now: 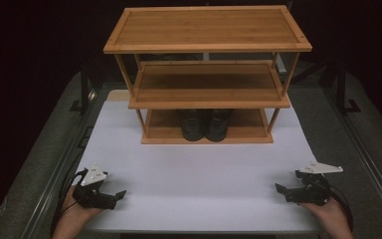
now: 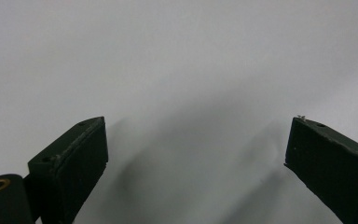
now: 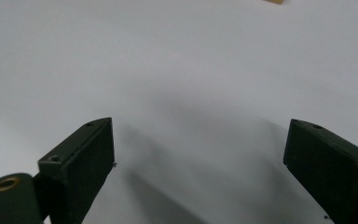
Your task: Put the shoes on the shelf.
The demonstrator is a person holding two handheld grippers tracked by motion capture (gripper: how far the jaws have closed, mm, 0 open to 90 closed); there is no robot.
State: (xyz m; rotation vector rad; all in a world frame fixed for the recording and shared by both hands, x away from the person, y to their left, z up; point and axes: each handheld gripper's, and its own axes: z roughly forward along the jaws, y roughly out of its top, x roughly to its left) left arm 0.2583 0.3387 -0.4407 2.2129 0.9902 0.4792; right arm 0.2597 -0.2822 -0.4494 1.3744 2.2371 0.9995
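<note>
Left black two-jaw gripper [image 1: 110, 195], grey three-cornered plate on top: held low over the near left part of the white rectangular tabletop sheet [image 1: 194, 169], jaws spread wide and released, nothing between them; in the left gripper view [image 2: 196, 158] bare white surface lies ahead of and between both jaws. Right black two-jaw gripper [image 1: 287, 191], same pattern: held over the near right part of the sheet, jaws likewise wide apart and empty; in the right gripper view [image 3: 200, 158] white surface runs ahead of it, with a small tan corner at the top edge. Three-tier bamboo shelf rack [image 1: 207, 74]: well ahead of both grippers, toward the far edge of the sheet, between their lines. Pair of black shoes [image 1: 205, 123]: side by side on the rack's lowest tier, middle and top tiers bare. Open white surface spans between the grippers and from them to the rack's front edge. Grey padded surround [image 1: 45, 149]: beyond the sheet's outer edges, beside each gripper.
</note>
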